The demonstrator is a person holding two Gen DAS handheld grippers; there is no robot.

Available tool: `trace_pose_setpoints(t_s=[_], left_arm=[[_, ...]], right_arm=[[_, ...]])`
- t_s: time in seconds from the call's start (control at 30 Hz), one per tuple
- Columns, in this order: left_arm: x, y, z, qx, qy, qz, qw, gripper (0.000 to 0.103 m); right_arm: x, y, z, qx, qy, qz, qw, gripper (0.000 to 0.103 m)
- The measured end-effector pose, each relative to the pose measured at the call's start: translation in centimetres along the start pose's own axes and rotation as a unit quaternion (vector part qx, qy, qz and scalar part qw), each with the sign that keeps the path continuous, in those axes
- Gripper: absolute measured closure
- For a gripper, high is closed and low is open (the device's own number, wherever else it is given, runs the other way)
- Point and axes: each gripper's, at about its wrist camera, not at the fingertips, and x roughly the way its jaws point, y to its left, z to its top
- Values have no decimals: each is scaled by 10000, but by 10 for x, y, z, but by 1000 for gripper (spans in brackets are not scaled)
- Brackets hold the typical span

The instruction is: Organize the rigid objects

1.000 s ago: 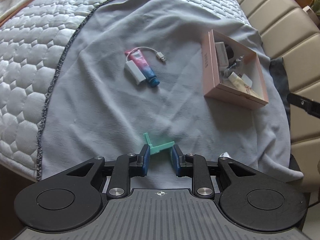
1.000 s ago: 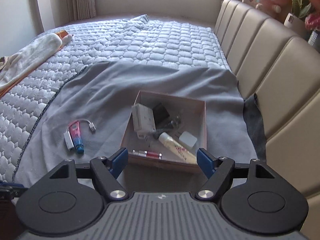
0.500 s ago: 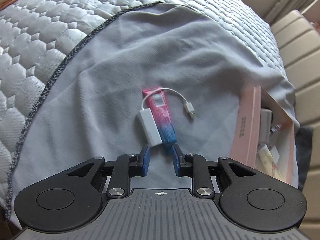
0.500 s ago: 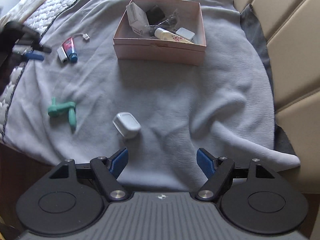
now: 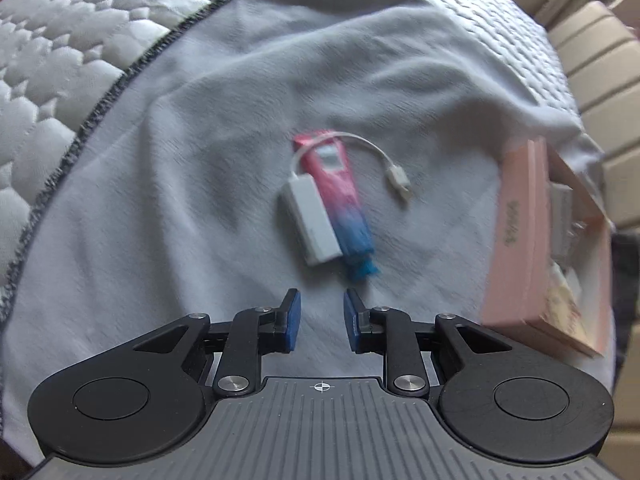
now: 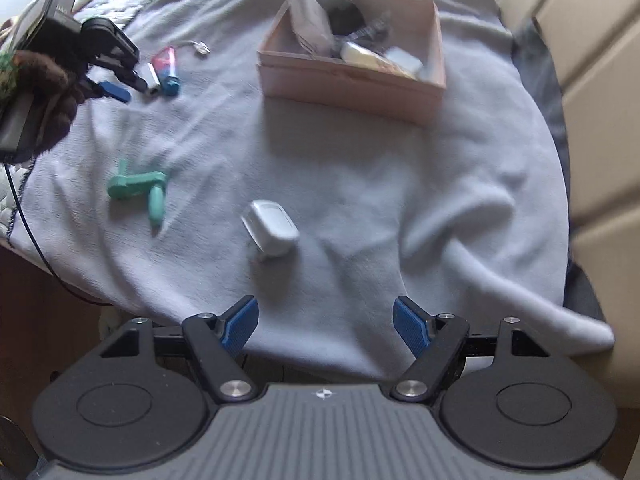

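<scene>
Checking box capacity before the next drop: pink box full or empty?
Partly full. The pink box is open-topped and holds several small items, but bare inner wall shows at its right end.

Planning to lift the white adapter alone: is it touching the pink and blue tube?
Touching. The left wrist view shows the white adapter lying flush against the pink and blue tube, no blanket visible between them.

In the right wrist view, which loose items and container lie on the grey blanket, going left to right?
Green plastic handle-shaped piece → pink-to-blue squeeze tube → small white rounded case → pink cardboard box.
</scene>
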Motion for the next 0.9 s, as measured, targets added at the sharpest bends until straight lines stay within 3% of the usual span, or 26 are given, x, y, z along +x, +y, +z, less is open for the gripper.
trace_pose_setpoints(t_s=[0.07,0.13,0.17,0.23,0.3,0.43,0.5,0.53,0.63,0.67,0.8,0.9], left_arm=[[-10,-3,-19,541,271,-568,9965,77],[-21,-13,-39,1504,574,-923,9826,77],[-26,-21,-50,2140,659,-881,9706,76],[-30,-36,-73,3364,613,-412,9388,75],[-26,-43,-91,4160,595,-91,9074,75],[-5,-49,-106,4692,812,292,8788,74],[7,-47,-105,4658,800,460,8801,70],[10,-46,-103,4527,744,510,8871,63],[12,-41,-95,3897,623,458,9177,62],[10,-39,-94,3755,579,433,9240,62],[-1,-33,-100,3442,417,330,9374,84],[5,-28,-106,3234,553,351,9440,87]], right_arm=[[-2,6,9,-110,-91,27,9999,27],[-1,11,17,-219,-124,71,9997,27],[0,13,18,-260,-121,83,9996,27],[4,17,20,-280,-60,110,9995,27],[9,19,20,-235,50,158,9996,27],[15,26,17,-281,166,200,9993,27],[18,30,16,-354,136,190,9991,27],[20,32,16,-396,106,180,9990,27],[33,39,20,-569,-74,115,9983,27],[40,43,22,-606,-93,81,9981,27],[74,57,29,-625,44,39,9980,37],[92,62,32,-631,24,-72,9980,43]])
